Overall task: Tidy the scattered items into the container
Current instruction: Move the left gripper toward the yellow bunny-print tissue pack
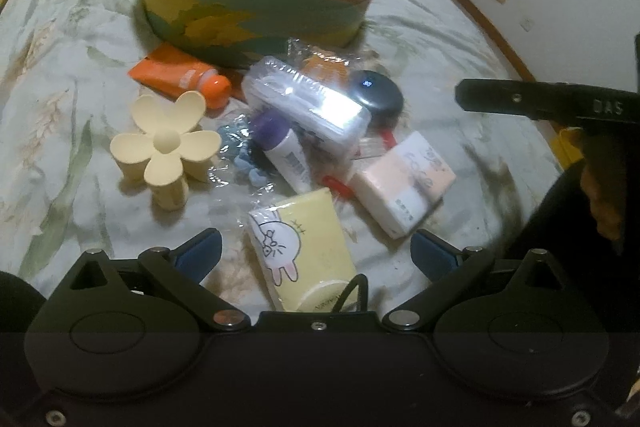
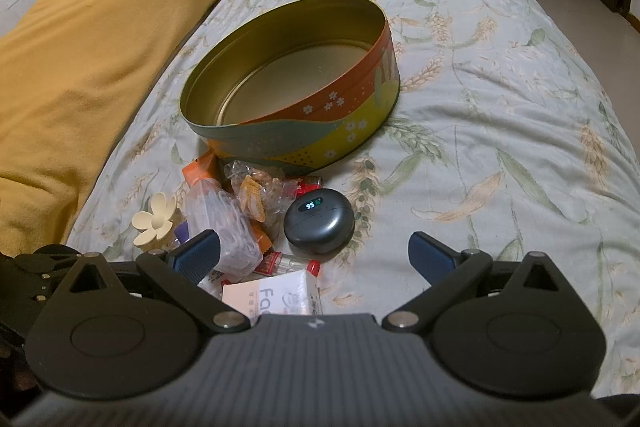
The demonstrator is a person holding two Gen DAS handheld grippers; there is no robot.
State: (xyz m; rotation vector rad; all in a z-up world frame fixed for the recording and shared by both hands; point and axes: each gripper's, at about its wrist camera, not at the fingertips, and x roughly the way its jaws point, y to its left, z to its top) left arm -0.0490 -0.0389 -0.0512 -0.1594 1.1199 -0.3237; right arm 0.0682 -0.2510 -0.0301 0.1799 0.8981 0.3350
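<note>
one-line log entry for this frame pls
stage: pre-grasp | left gripper: open, over yellow tube | right gripper: open, near earbud case | tin: empty | items: on bed

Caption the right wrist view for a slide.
Open right tool above an earbud case and scattered items, before an empty tin on the bed.

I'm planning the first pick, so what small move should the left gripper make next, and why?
Probably ease the left gripper down and close on the yellow tube: its jaws are open, the tube lies right between them, and the tin is empty.
</note>
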